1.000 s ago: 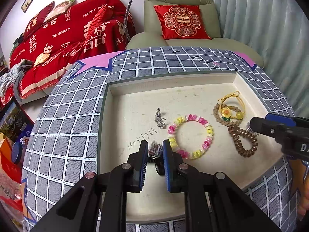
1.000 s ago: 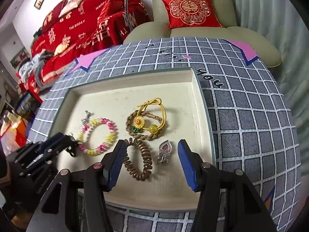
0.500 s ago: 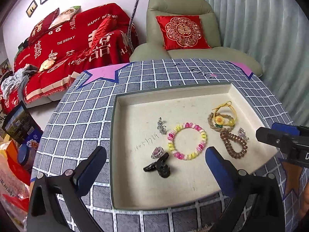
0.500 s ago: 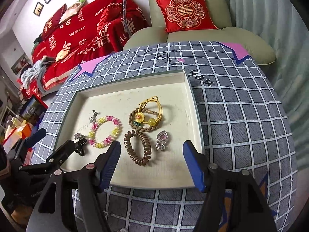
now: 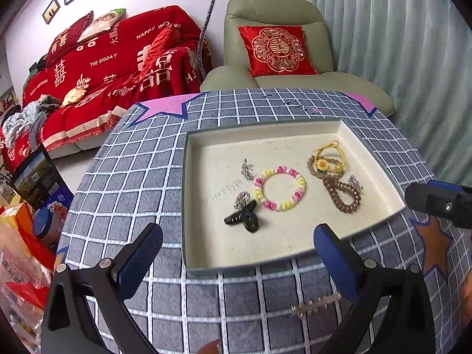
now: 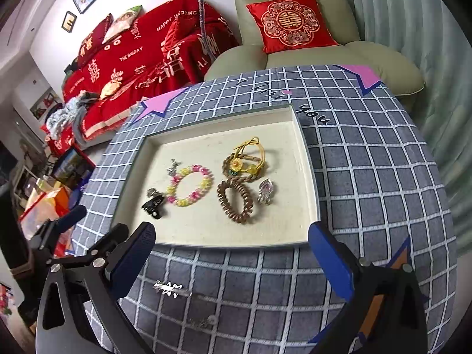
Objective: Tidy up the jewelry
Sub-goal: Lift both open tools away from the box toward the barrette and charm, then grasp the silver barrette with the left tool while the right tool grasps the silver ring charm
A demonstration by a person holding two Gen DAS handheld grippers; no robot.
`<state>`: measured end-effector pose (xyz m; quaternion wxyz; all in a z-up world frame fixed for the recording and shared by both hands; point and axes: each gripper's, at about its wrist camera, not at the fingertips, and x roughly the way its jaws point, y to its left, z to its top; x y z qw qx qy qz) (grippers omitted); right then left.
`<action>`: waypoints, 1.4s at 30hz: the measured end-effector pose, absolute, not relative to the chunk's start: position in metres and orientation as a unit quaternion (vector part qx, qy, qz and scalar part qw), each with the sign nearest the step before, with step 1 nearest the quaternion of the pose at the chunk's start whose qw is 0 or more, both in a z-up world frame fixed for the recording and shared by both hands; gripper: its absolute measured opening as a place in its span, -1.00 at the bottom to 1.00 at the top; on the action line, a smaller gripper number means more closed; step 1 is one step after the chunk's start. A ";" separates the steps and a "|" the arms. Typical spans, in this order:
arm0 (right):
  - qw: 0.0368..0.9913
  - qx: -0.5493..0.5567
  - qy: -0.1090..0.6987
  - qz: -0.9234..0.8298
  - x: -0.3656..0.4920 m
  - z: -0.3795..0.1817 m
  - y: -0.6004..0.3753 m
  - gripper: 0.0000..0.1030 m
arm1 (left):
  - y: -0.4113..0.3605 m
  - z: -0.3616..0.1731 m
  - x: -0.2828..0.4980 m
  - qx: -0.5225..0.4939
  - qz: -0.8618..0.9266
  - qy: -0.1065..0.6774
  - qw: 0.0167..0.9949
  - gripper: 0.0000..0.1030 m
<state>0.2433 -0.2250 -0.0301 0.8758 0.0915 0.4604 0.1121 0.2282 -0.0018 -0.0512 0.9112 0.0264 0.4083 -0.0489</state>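
Note:
A cream tray (image 5: 206,253) (image 6: 306,159) on the checked tablecloth holds jewelry: a black hair clip with a silver charm (image 5: 243,216) (image 6: 153,203), a pink-yellow bead bracelet (image 5: 279,188) (image 6: 190,185), a brown spiral hair tie (image 5: 342,194) (image 6: 234,203), a yellow sunflower cord bracelet (image 5: 327,162) (image 6: 244,162), a small silver pendant (image 5: 247,169) (image 6: 173,167) and a purple-stone brooch (image 6: 266,190). My left gripper (image 5: 236,262) is open and empty, above the tray's near edge. My right gripper (image 6: 233,262) is open and empty, also short of the tray. A silver hairpin (image 5: 315,303) (image 6: 171,289) lies on the cloth in front of the tray.
A green armchair with a red cushion (image 5: 277,48) stands behind the table, a red-covered sofa (image 5: 103,70) to the left, a curtain (image 5: 398,44) to the right. Bags and boxes (image 5: 32,206) sit on the floor at left.
My left gripper opened, released the black clip with its charm in the tray, and pulled back toward me. My right gripper also drew back from the tray.

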 end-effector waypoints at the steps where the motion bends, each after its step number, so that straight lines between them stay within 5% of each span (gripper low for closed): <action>1: 0.876 0.092 0.459 0.113 0.241 -0.029 -0.225 1.00 | -0.002 -0.051 0.226 0.027 -0.050 0.409 0.911 1.00; 42: 0.846 -0.001 0.515 0.140 0.134 -0.096 -0.213 0.91 | -0.059 -0.115 0.180 0.156 -0.180 0.434 0.869 1.00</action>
